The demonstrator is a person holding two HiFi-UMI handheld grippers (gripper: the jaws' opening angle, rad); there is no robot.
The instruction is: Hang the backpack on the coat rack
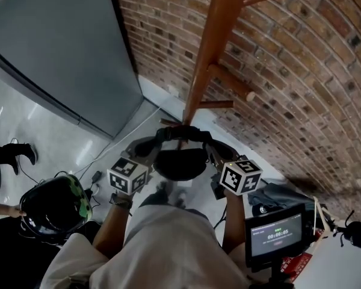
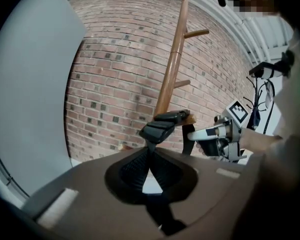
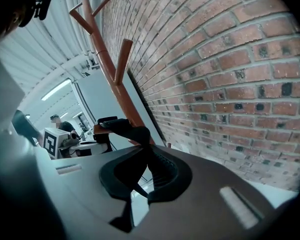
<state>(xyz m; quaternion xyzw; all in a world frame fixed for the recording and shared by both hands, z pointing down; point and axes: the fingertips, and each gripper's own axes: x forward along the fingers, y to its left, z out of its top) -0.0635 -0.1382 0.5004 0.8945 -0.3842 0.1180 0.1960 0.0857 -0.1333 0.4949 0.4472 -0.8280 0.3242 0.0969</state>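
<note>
The wooden coat rack stands against the brick wall, its pegs angled upward. A black backpack hangs between my two grippers in front of the pole. Its padded top handle lies across the pole at a low peg. My left gripper is shut on a black strap of the backpack. My right gripper is shut on another black strap. In the left gripper view the handle rises from the jaws toward the rack. In the right gripper view it reaches the pole.
Brick wall runs behind the rack and a grey panel stands at its left. A black and green helmet lies at lower left. A screen on a stand is at lower right, with cables on the floor.
</note>
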